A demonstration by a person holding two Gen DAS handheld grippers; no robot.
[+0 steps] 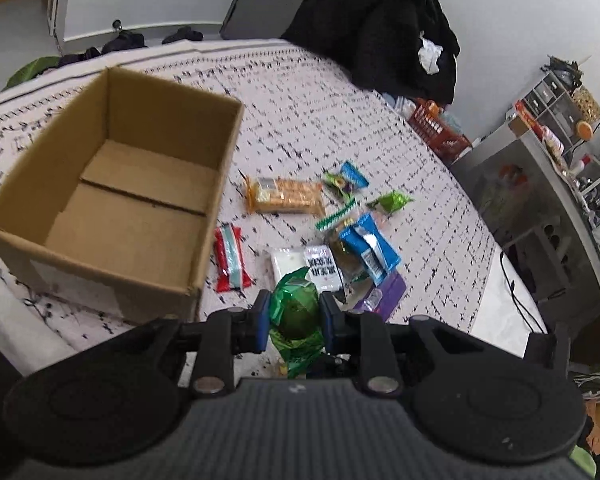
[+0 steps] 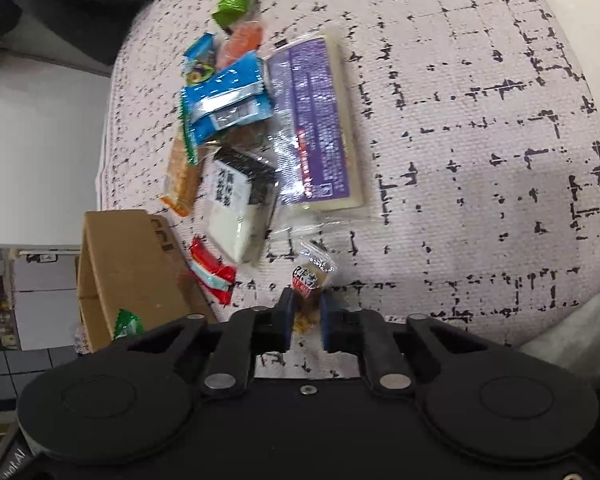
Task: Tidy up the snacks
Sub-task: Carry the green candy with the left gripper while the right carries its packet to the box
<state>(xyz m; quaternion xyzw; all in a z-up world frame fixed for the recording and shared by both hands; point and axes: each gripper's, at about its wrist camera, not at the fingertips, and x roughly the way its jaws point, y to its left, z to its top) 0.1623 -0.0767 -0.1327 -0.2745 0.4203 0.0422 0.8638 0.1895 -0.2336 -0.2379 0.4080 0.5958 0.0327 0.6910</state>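
Observation:
My left gripper (image 1: 295, 304) is shut on a green foil-wrapped candy (image 1: 294, 322), held above the patterned tablecloth beside the near corner of an open cardboard box (image 1: 168, 120) that has nothing inside. My right gripper (image 2: 307, 300) is shut on a small clear-wrapped snack with a red label (image 2: 311, 274), low over the cloth. Loose snacks lie between: an orange cracker pack (image 1: 284, 196), a red-striped packet (image 1: 230, 258), a blue packet (image 1: 370, 246), a white packet (image 2: 228, 204), a purple-labelled pack (image 2: 312, 120) and a light green candy (image 2: 232, 0).
A black garment (image 1: 380, 20) hangs over a chair at the table's far side. To the right of the table edge stand a red basket (image 1: 440, 128) and a metal counter (image 1: 540, 168) with clutter. The box's outer wall (image 2: 124, 264) stands left of my right gripper.

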